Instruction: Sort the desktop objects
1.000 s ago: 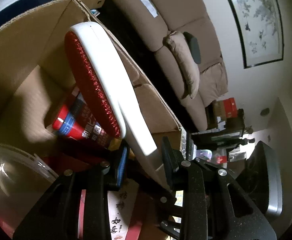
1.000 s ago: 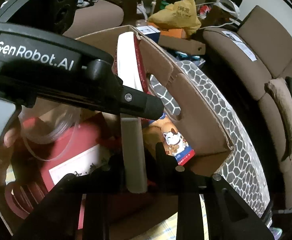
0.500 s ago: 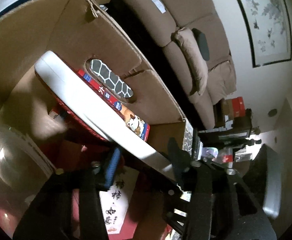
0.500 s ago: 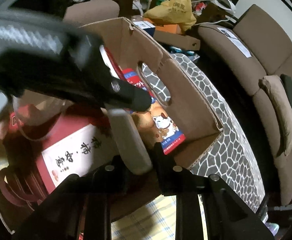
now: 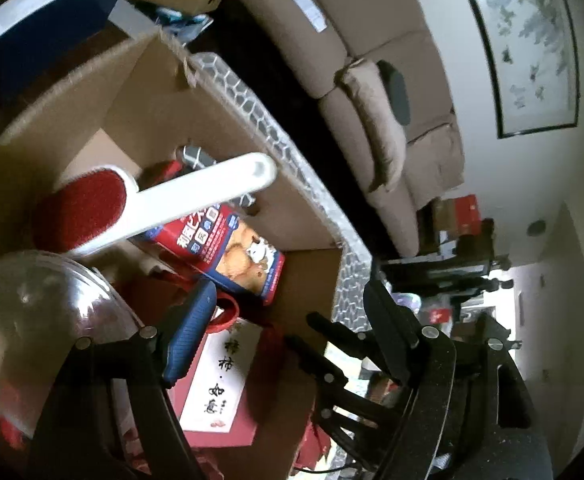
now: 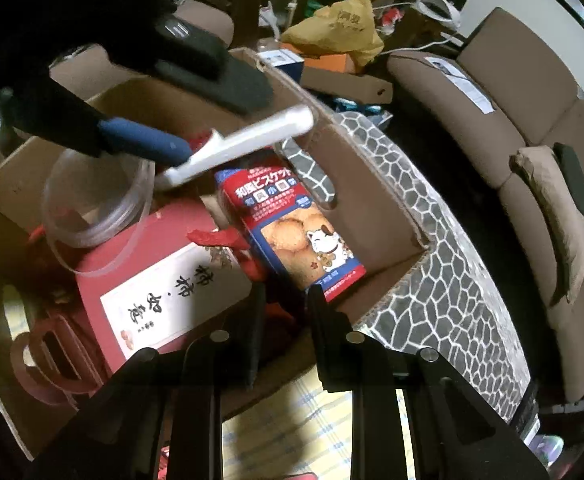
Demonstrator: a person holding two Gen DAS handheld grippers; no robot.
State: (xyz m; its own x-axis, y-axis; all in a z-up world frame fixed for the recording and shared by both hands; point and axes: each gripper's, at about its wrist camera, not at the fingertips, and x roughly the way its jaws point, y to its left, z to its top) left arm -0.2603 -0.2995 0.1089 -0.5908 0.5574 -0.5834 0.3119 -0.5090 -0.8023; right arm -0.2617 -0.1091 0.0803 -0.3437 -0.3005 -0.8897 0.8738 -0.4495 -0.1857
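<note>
Left wrist view: close above the cardboard box (image 5: 228,112), tilted, looking down into it past its own fingers, sofa (image 5: 371,80) beyond. Right wrist view: close above the box's near corner, facing the same interior, sofa at right. Shared: biscuit box (image 5: 236,252) (image 6: 292,224), red gift box (image 5: 220,388) (image 6: 164,284), white-handled brush (image 5: 172,200) (image 6: 236,144).

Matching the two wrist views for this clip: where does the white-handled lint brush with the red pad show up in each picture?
Left wrist: lint brush left of centre inside the cardboard box, red pad at lower left, handle pointing up and right.
Right wrist: lint brush upper centre, white handle mostly showing, over the box.
Shared landmark: biscuit box with the cat picture, just below the brush.
</note>
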